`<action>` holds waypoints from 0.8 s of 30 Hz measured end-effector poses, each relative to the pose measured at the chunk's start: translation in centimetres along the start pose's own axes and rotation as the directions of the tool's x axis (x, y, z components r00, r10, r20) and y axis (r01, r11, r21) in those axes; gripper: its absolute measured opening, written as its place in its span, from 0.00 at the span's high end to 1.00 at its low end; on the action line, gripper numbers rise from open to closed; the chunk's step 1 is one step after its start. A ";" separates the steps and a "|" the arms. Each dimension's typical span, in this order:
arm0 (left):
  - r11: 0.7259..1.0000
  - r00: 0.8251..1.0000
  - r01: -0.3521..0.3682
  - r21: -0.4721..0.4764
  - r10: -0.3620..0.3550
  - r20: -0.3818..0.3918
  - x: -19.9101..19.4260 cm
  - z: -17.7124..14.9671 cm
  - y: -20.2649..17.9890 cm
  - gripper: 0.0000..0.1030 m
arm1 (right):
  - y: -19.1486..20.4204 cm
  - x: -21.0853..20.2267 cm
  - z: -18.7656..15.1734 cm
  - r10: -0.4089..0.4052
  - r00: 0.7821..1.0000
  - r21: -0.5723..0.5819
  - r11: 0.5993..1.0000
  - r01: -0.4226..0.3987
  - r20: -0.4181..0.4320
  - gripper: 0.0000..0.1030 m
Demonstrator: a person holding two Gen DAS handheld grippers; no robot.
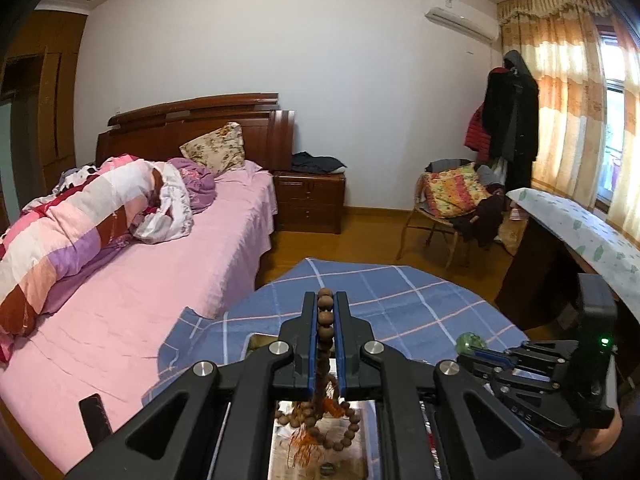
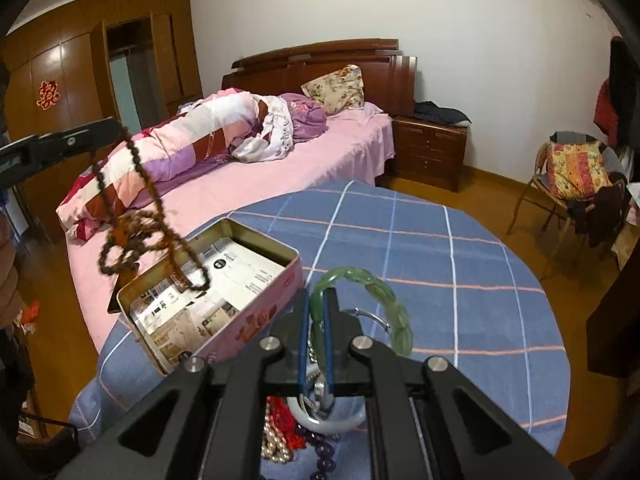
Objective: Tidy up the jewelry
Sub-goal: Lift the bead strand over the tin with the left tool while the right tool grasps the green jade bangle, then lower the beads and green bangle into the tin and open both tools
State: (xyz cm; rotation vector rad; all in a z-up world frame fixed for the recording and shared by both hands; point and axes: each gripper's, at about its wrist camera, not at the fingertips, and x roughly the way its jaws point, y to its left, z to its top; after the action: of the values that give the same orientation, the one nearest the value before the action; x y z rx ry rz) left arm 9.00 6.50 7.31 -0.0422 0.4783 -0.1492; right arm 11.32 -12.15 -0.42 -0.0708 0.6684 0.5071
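Observation:
My left gripper (image 1: 325,312) is shut on a brown wooden bead strand (image 1: 325,320) that hangs down over the open pink tin box (image 2: 256,316); the strand (image 2: 156,216) dangles above the box's paper-lined inside. My right gripper (image 2: 318,308) is shut on a green jade bead bracelet (image 2: 384,300), held just above the blue checked tablecloth (image 2: 460,264) to the right of the box. The right gripper also shows at the lower right in the left wrist view (image 1: 484,356). A pile of jewelry (image 2: 304,432) lies under the right gripper: a white bangle, red, pearl and purple beads.
A bed with pink sheet (image 1: 160,280) stands left of the table. A wooden nightstand (image 1: 310,200) and a chair with a cushion (image 1: 452,200) stand by the far wall. A desk with patterned cover (image 1: 580,232) is at the right.

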 end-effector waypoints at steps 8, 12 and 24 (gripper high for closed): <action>0.999 0.999 -0.043 0.017 0.043 -0.030 3.3 -0.4 1.6 0.94 | 2.1 2.1 1.8 0.026 1.000 -0.049 0.998 -0.026 -0.002 0.92; 0.998 0.997 -0.067 0.014 0.068 -0.049 5.0 -0.2 2.5 0.94 | 3.4 3.6 2.7 0.042 0.999 -0.077 0.996 -0.043 -0.009 0.92; 0.994 0.992 -0.104 0.044 0.106 -0.067 8.5 0.1 3.6 0.94 | 4.5 8.8 3.9 0.084 0.995 -0.062 0.994 -0.087 -0.045 0.92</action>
State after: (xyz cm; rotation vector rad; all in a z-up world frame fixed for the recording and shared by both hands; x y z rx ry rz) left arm 17.04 8.77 3.26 0.0276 0.5451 -0.0570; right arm 17.30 -3.61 -2.25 -0.1138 0.6982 0.6113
